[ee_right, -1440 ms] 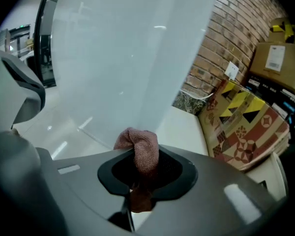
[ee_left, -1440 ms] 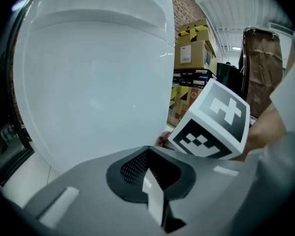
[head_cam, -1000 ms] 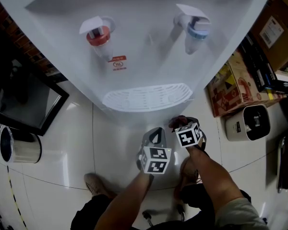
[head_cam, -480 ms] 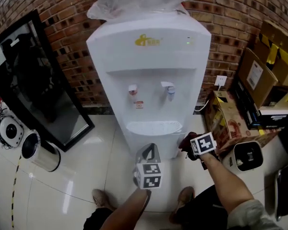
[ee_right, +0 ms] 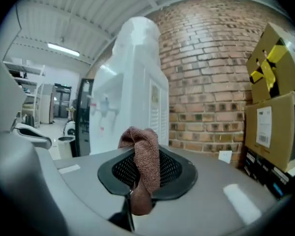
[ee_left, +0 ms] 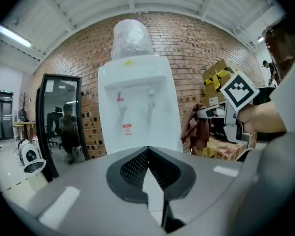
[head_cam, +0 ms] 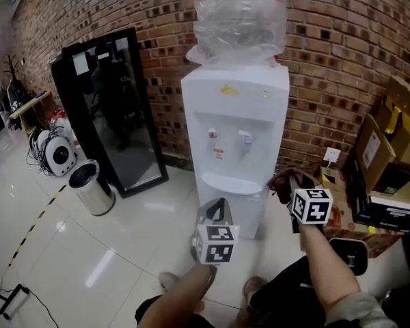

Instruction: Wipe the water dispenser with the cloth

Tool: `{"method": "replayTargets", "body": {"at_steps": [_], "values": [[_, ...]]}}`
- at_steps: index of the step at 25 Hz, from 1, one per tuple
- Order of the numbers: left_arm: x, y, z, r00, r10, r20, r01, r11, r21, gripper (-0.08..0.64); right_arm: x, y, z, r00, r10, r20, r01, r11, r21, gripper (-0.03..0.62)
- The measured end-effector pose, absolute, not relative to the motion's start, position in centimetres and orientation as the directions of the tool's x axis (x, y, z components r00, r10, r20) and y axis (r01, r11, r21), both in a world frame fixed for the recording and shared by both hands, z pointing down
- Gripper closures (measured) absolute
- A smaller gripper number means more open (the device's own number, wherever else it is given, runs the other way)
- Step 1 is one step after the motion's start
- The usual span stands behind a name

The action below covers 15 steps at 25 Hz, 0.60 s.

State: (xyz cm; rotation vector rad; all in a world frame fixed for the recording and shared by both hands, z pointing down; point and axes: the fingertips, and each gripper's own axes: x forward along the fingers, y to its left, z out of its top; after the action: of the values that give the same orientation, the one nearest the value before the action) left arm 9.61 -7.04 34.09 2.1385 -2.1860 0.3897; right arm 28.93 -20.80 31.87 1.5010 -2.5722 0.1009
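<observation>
Left tongs (ee_left: 147,152): sitting nearest, jaws resting together on nothing.
Right tongs (ee_right: 139,154): clamping the cloth (ee_right: 146,176), brown terry drooping over the tips, just off the dispenser's right side.
Cloth handling: probably behaving light, soft and floppy; gripping a bunched fold is suiting it.
Water dispenser (head_cam: 236,135): standing on the floor (head_cam: 89,251) against the brick wall (head_cam: 328,67), the cloth not yet touching it.

The white water dispenser (head_cam: 236,125) stood upright against the brick wall, with a clear bottle on top and red and blue taps in front. The brown terry cloth (ee_right: 143,154) hung bunched in my right gripper (ee_right: 137,193), its jaws pinching it.
</observation>
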Motion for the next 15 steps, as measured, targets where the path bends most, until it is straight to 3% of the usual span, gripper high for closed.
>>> {"method": "replayTargets", "body": {"at_steps": [5,15], "values": [[11.8,-5.1,27.4,-0.079,-0.993,0.084,-0.992,0.070,-0.103,0.560,28.1,-17.0,24.3,-0.594,-0.802,0.055,-0.796,0.597,0.100,0.514],[13.2,-4.8,19.8,-0.197,-0.980,0.000,-0.975,0.196,-0.101,0.560,27.9,-15.9,14.0,-0.718,-0.688,-0.105,-0.696,0.709,0.113,0.512]]}}
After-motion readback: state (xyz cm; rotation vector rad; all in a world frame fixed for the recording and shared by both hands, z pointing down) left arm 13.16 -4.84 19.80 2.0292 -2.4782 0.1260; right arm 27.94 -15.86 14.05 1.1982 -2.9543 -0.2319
